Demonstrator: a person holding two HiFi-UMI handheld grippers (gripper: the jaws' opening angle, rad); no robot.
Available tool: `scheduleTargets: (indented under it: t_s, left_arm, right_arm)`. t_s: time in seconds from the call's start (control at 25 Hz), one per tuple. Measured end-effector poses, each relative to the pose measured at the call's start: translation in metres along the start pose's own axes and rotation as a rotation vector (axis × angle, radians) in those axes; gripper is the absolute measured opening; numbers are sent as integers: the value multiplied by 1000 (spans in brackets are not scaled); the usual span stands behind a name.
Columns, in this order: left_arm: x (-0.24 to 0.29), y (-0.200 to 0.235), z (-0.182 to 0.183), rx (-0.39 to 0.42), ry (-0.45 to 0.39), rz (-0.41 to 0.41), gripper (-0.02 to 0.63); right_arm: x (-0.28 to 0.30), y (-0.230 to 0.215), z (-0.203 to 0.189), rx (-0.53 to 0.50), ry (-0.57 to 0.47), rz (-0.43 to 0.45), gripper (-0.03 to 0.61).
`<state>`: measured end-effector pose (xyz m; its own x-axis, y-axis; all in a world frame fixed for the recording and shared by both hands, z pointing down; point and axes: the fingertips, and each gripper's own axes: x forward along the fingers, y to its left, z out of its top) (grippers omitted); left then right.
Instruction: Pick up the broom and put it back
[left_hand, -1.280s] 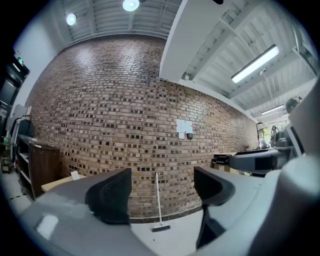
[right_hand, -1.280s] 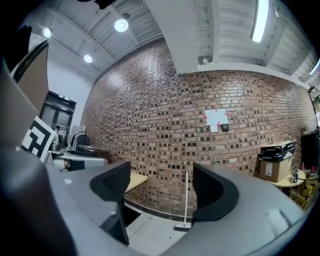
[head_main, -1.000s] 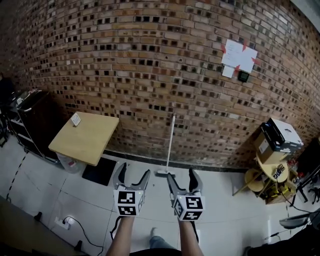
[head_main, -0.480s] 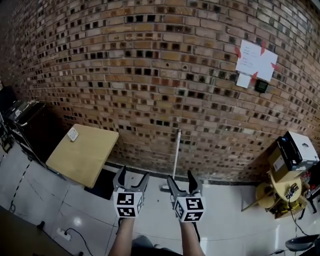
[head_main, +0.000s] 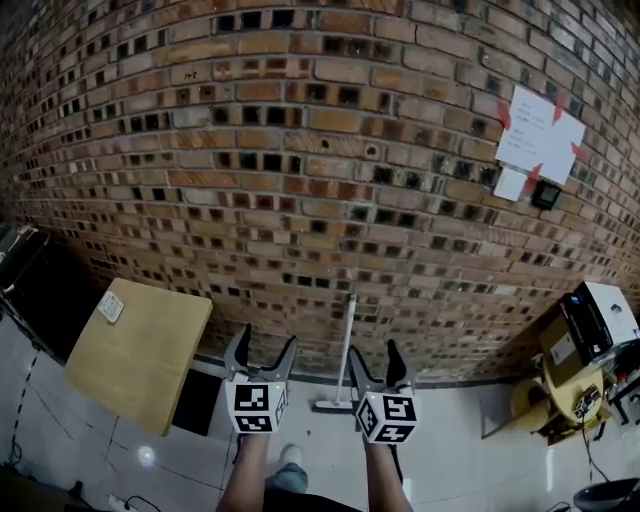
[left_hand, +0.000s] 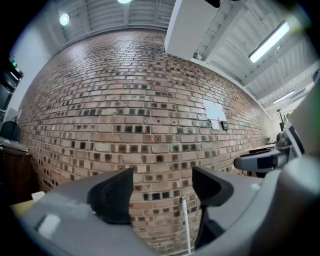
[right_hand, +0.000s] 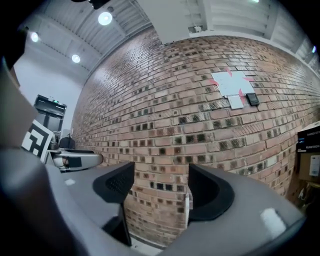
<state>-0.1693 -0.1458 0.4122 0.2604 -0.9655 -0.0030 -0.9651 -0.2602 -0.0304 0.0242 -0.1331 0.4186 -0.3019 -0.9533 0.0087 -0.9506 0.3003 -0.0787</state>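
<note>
**Head view:** I have both tools held level, side by side, pointing at a brick wall (head_main: 300, 150). The left tool (head_main: 267, 345) has its jaws spread with nothing between them. The right tool (head_main: 373, 358) is spread and empty too, and its jaws have just been closing a little. The broom (head_main: 349, 320) stands upright against the wall with its head on the floor (head_main: 450, 450) at the wall's foot. It is beyond the 2 tools and between them, nearer the right one, and neither touches it. To the left a wooden worktop (head_main: 140, 350) stands by the wall. It has a small card (head_main: 110, 307) near its far corner and a dark mat (head_main: 195, 400) beneath it. A paper (head_main: 540, 130) is taped high on the wall at the right, and a box (head_main: 600, 315) sits at the far right.

**Left gripper view:** The 2 jaws stand wide apart, and I see only wall through the gap. The broom (left_hand: 184, 220) shows as a pale stick low in that gap, by the right jaw in the picture but far off at the wall. The right tool (left_hand: 257, 161) pokes in at the right.

**Right gripper view:** The jaws are apart and pinch nothing. The broom (right_hand: 187, 210) shows at the inner edge of the right jaw, again far off against the wall. The left tool (right_hand: 75, 160) shows at the left, and the paper (right_hand: 231, 84) is high on the wall.
</note>
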Motion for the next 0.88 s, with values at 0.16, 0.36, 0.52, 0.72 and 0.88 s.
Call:
scheduleTargets:
  t_s: [0.16, 0.36, 0.52, 0.72, 0.88]
  left_arm:
    - [75, 42, 21, 4, -20, -7, 373]
    - [140, 58, 21, 14, -5, -61, 373]
    - [181, 48, 5, 10, 24, -125, 373]
    - [218, 17, -16, 26, 40, -243, 373]
    - [237, -20, -56, 13, 111, -415, 373]
  right_arm:
    - [79, 3, 29, -38, -37, -2, 344]
    - [133, -7, 35, -61, -26, -28, 344]
    - [157, -34, 19, -47, 10, -73, 344]
    - [168, -67, -16, -60, 60, -104, 342]
    - [153, -103, -71, -74, 142, -202, 342]
